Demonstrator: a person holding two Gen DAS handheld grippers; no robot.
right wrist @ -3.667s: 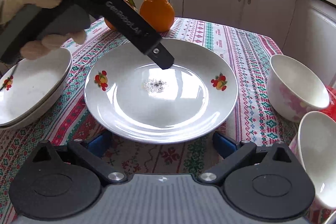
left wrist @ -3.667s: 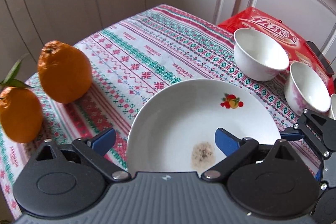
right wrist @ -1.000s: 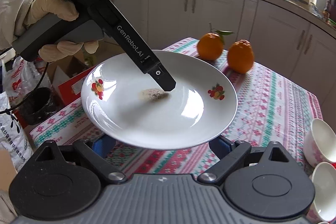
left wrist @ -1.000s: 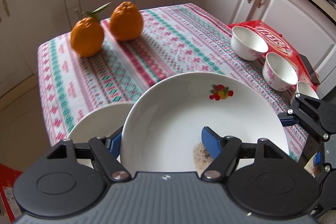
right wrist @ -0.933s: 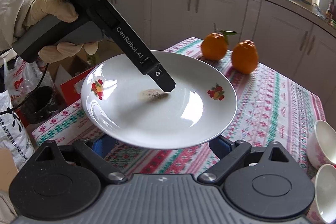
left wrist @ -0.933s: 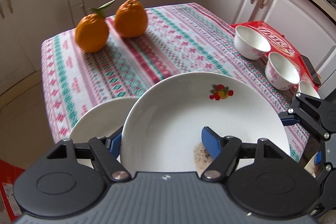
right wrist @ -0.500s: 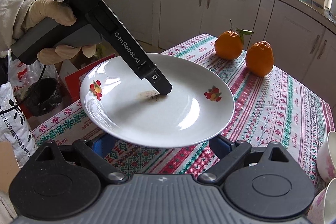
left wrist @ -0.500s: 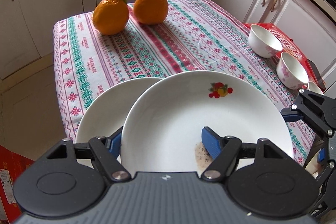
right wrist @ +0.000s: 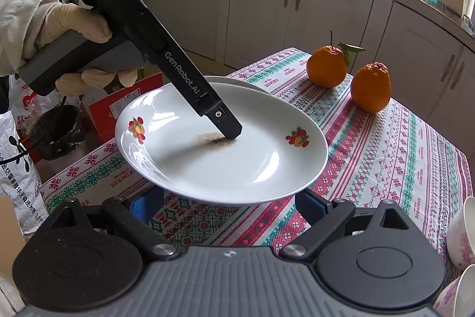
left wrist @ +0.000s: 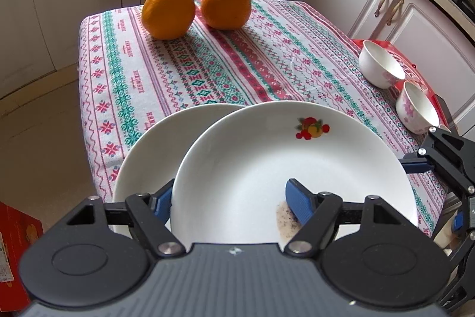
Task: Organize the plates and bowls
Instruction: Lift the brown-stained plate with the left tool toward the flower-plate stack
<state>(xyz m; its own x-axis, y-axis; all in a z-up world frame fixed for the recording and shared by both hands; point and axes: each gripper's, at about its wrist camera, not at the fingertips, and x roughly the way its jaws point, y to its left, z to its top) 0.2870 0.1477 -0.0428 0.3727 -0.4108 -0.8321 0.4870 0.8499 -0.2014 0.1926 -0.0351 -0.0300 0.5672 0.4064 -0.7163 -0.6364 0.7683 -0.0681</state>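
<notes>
My left gripper (left wrist: 230, 199) is shut on the near rim of a white plate (left wrist: 267, 156) with fruit decals and a dark smudge; one pad lies inside it, the other under it. The plate hangs tilted in the air, partly over a second white plate (left wrist: 166, 144) on the table's near-left corner. In the right wrist view the held plate (right wrist: 237, 156) hovers above the cloth, with the left gripper's finger (right wrist: 219, 118) on it. My right gripper (right wrist: 225, 205) is open and empty, just below and in front of the plate. Two small white bowls (left wrist: 381, 69) (left wrist: 417, 110) stand at the right.
Two oranges (left wrist: 167, 15) (left wrist: 225, 6) sit at the table's far end on the patterned cloth (left wrist: 237, 55). A red packet (left wrist: 397, 49) lies under the bowls. More bowls (right wrist: 463, 236) show at the right edge. Cabinets surround the table; boxes and bags are on the floor at left.
The left gripper has carried the plate up off the table and to the near-left corner, over the second plate. The right gripper followed, still open.
</notes>
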